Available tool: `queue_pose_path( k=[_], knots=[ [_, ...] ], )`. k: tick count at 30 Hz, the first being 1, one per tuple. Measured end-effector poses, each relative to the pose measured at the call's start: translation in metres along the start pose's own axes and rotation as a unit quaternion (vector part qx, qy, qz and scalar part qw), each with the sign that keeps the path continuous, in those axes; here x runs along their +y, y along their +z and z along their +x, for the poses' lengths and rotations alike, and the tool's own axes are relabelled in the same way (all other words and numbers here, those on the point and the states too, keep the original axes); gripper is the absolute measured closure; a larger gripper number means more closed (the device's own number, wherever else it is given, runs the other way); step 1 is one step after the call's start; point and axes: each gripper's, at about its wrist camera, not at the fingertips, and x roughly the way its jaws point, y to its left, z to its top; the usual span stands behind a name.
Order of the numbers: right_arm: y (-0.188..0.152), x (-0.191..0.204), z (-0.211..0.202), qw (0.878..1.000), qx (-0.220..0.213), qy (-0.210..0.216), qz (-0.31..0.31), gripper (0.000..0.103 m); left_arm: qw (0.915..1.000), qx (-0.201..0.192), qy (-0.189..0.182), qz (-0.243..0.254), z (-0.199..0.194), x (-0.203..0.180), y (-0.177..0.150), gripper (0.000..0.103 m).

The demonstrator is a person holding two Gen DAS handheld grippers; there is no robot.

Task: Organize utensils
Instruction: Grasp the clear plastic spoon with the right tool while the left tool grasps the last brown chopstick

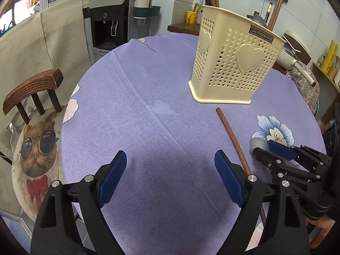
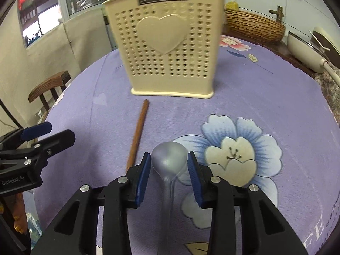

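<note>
Purple cloth with a big blue flower [image 2: 238, 155] covers the table [image 1: 161, 97], where a cream holder [image 2: 170, 42] with heart-shaped holes stands upright, brown sticks poking out of its top. Just in front of it lies a brown stick [image 2: 138, 131] (flat on the cloth). The right gripper [image 2: 169, 176] has a clear plastic spoon [image 2: 169, 159] between its blue pads; its jaws are apart, and I cannot tell whether they touch the bowl. The left gripper [image 1: 170, 178] hangs wide open over bare cloth, holding nothing
</note>
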Motion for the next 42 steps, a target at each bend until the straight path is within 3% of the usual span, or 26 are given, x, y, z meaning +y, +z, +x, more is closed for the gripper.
queue_pose_path(
  k=[7,18,27,32,42],
  knots=[
    [0.0,-0.026,-0.025,0.998,-0.036,-0.014,0.043,0.068,0.9994,0.014,-0.026,0.016,0.011,-0.026,0.008,0.021],
    [-0.007,-0.041,-0.044,0.995,-0.065,-0.03,0.063,0.068,0.9956,0.063,-0.049,0.048,0.049,-0.077,0.029,0.052],
    [-0.012,-0.047,-0.048,0.994,-0.072,-0.031,0.071,0.068,0.9951,0.071,-0.016,0.068,0.068,-0.104,0.036,0.083],
    [-0.014,-0.049,-0.046,0.994,-0.071,-0.029,0.076,0.068,0.9948,0.067,-0.007,0.077,0.072,-0.111,0.037,0.091],
    [-0.014,-0.047,-0.048,0.993,-0.08,-0.026,0.083,0.068,0.9957,0.076,-0.031,0.043,0.072,-0.097,0.041,0.094]
  ],
)
